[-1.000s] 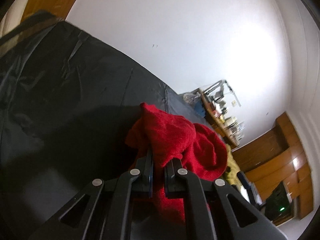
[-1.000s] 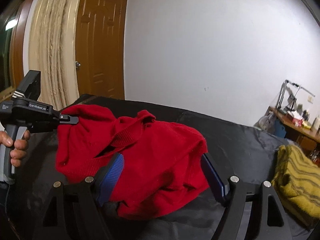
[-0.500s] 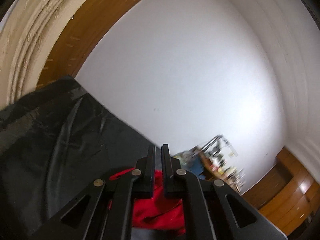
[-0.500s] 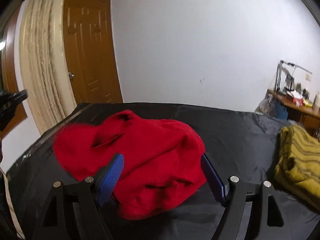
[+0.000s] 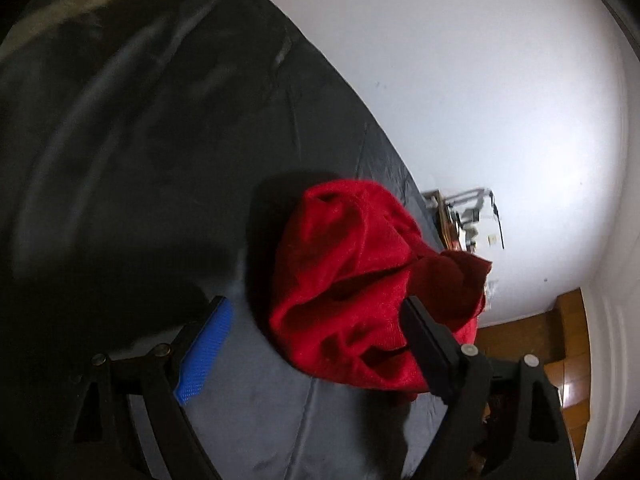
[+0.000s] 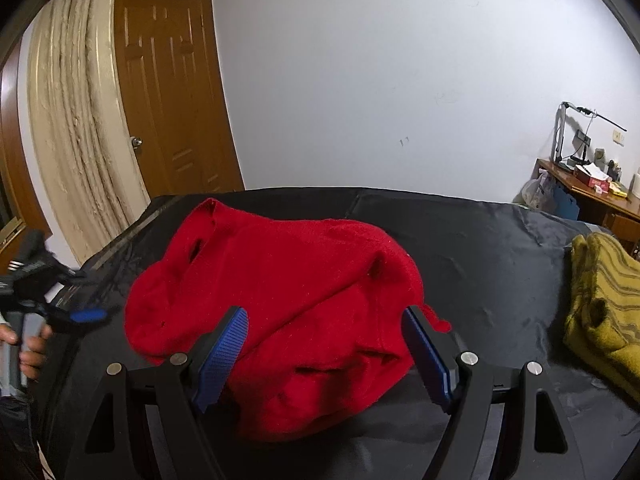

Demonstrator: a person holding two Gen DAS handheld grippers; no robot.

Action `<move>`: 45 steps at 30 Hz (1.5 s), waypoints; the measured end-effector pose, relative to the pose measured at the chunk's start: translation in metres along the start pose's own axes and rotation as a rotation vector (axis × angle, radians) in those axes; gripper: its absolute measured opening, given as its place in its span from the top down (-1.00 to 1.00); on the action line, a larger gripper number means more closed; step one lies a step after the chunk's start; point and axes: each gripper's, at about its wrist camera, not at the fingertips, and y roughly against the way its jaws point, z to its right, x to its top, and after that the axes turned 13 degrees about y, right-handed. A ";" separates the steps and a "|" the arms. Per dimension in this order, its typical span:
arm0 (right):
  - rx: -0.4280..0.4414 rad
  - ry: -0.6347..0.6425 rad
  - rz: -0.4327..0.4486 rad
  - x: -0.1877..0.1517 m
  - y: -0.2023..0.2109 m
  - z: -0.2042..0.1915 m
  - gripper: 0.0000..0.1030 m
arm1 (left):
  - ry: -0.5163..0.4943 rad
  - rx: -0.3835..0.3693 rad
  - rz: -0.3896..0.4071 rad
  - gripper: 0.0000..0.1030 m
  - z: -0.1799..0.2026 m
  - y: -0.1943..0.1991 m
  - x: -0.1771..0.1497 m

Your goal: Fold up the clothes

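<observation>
Red knit, the sweater (image 6: 276, 308) sits in a crumpled heap on the black sheet (image 6: 480, 240) that covers the surface, towards its near edge and closer to the corner by the door (image 6: 168, 92) than to the end where the mustard garment (image 6: 604, 300) lies. What has just changed is your left gripper (image 5: 316, 344): a second ago its jaws were pinched shut on a fold of the sweater and lifting it, and they have just been opening, so they now stand wide, with the heap lying between and beyond them but nothing pressed by the pads. In the right wrist view you can see that gripper at the sheet's door-side edge, beside the heap and apart from it. Your right gripper (image 6: 324, 356) has its jaws wide too, straddling the near side of the heap without squeezing it. So neither hand holds the cloth, and the sweater is dropped rather than spread: no sleeve, hem or collar lies flat. Judging by this, folding has not begun; you likely need to find two edges and pull the garment out flat first.
</observation>
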 end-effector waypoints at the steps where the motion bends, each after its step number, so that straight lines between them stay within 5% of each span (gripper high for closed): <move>1: 0.000 -0.002 0.000 0.000 0.000 0.001 -0.57 | -0.007 0.000 -0.014 -0.71 0.005 -0.006 0.001; 7: 0.001 -0.011 -0.007 -0.006 -0.005 0.002 -0.57 | -0.039 -0.001 -0.112 -0.72 0.031 -0.044 -0.005; 11: 0.001 0.012 -0.004 -0.005 -0.007 0.001 -0.57 | -0.006 -0.009 -0.082 -0.72 0.034 -0.053 -0.005; 13: -0.001 0.014 -0.002 -0.006 -0.007 0.003 -0.57 | 0.007 0.000 -0.062 -0.53 0.036 -0.053 0.000; 15: -0.001 -0.001 -0.003 -0.006 -0.007 0.007 -0.57 | -0.004 0.035 -0.054 0.29 0.039 -0.055 0.000; 18: 0.015 -0.037 -0.001 -0.006 -0.012 0.011 -0.57 | 0.021 0.041 -0.045 0.69 0.034 -0.052 0.003; 22: 0.117 -0.164 0.012 0.002 -0.022 0.036 -0.57 | 0.027 0.009 -0.015 0.74 0.028 -0.034 0.004; 29: 0.552 -0.611 -0.005 -0.006 -0.075 0.083 -0.57 | 0.022 -0.018 -0.018 0.74 0.022 -0.024 0.006; 37: 0.463 -0.618 -0.113 0.013 -0.130 0.079 -0.55 | 0.045 -0.011 -0.039 0.74 0.013 -0.033 0.004; 38: 0.457 -0.596 -0.120 0.015 -0.133 0.075 -0.46 | 0.046 -0.009 -0.040 0.74 0.012 -0.033 0.005; 40: 0.416 -0.524 -0.132 0.020 -0.137 0.062 0.27 | 0.045 -0.005 -0.041 0.74 0.011 -0.033 0.005; 43: 0.429 -0.430 -0.045 0.025 -0.120 0.047 0.57 | 0.042 0.001 -0.040 0.74 0.016 -0.039 0.002; 45: 0.500 -0.391 0.020 0.030 -0.102 0.040 0.57 | 0.047 0.003 -0.039 0.74 0.022 -0.044 0.000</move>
